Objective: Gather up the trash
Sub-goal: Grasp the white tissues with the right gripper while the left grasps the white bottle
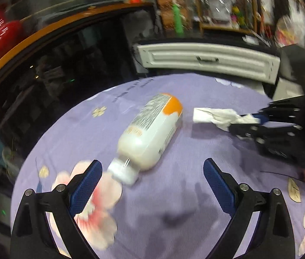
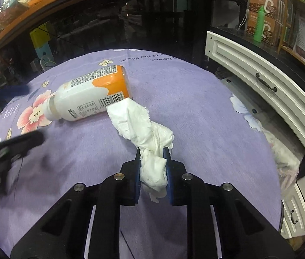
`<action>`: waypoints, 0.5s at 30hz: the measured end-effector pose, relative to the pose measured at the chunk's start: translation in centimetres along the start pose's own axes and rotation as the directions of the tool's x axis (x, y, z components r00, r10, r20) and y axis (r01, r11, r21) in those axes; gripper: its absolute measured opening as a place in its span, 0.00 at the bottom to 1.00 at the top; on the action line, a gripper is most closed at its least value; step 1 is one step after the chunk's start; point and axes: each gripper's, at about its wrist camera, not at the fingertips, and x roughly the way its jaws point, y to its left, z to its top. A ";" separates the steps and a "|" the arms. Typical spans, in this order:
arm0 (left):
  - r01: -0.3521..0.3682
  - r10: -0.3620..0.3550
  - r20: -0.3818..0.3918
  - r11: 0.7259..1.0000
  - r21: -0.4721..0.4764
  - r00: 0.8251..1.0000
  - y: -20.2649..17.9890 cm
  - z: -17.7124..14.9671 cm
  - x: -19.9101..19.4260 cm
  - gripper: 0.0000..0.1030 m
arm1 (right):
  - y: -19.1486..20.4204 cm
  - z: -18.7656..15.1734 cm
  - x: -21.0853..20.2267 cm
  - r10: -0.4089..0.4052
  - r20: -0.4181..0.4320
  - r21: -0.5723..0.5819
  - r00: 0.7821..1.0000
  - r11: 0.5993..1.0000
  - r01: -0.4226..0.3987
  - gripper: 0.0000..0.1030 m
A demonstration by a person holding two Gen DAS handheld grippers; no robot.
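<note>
1. Right wrist view: the right hand-held gripper [image 2: 153, 153] clamps a crumpled white tissue [image 2: 146, 127] at frame centre; its far end touches the lying bottle [image 2: 91, 92], upper left.
2. Left wrist view: the left hand-held gripper [image 1: 152, 168] gapes empty, the bottle's cap [image 1: 123, 171] between its fingers, on the purple-clothed bench [image 1: 174, 205].

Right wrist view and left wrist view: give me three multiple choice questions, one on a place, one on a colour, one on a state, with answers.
1. Where does the bottle lie?
A. on the purple cloth
B. in a drawer
C. on a shelf

2. What colour is the bottle's base end?
A. green
B. orange
C. black

3. How is the right gripper?
A. wide open
B. shut on nothing
C. shut on the tissue

Answers: 1 A, it lies on its side on the cloth. 2 B, that end is orange. 3 C, both pads press the tissue.
</note>
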 end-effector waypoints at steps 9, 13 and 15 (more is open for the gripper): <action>-0.036 0.059 -0.144 0.987 0.155 0.988 -0.9 4.2 5.8 0.89 | -1.4 -1.8 -2.5 0.038 0.019 0.028 0.999 0.999 -0.039 0.18; -0.033 0.074 -0.211 0.981 0.189 0.975 -1.2 5.2 7.9 0.88 | -2.0 -2.5 -3.0 0.048 0.022 0.045 0.999 0.998 -0.049 0.19; -0.035 0.083 -0.239 0.980 0.196 0.968 -1.6 5.4 8.7 0.85 | -2.3 -3.0 -3.1 0.052 0.019 0.061 0.998 0.997 -0.053 0.19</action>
